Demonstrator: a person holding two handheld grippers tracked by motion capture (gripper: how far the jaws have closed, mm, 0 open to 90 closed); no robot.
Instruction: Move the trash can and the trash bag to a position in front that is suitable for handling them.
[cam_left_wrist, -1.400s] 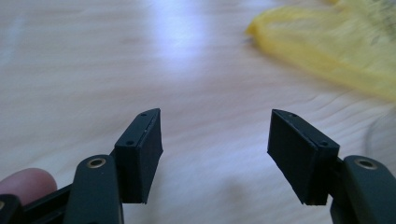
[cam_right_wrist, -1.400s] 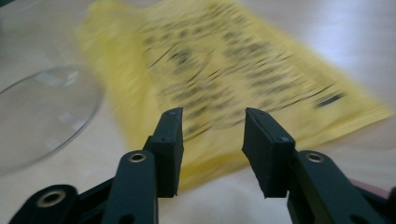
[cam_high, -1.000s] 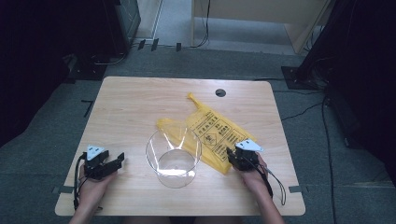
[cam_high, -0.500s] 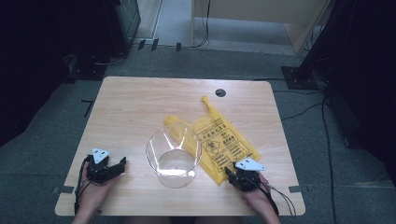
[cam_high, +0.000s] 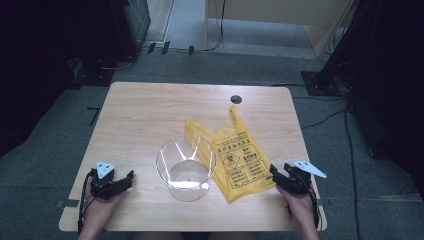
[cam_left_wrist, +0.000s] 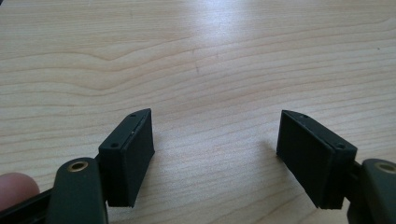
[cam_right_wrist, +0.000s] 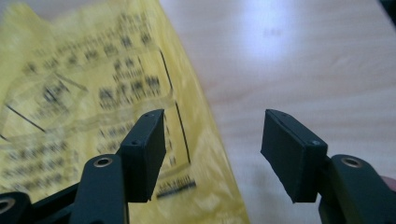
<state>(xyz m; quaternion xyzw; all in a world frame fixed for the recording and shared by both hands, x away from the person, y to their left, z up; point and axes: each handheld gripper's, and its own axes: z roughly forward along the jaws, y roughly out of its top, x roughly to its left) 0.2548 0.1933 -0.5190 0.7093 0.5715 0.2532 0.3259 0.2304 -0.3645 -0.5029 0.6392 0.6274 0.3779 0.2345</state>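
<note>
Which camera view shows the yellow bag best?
The high view: the whole yellow bag lies flat on the table, beside the clear container. The right gripper view shows only a blurred printed part of it. In the left gripper view there is bare wood.

1. The high view is lit from above: the wooden table (cam_high: 150, 115) is bright and evenly lit, while the floor around it falls off into dim grey and near-black corners at the left and right edges.
2. That view is soft, with little fine detail; the print on the yellow plastic bag (cam_high: 240, 160) is barely legible.
3. The clear plastic tub (cam_high: 186, 167) catches a white glare on its bottom.
4. The left gripper view is sharp on the wood grain, with a pale sheen of overhead light near the top and soft shadows under the black jaws.
5. The right gripper view is blurred across the bag's print, with a bright washed-out glare patch on the table at upper right.
</note>
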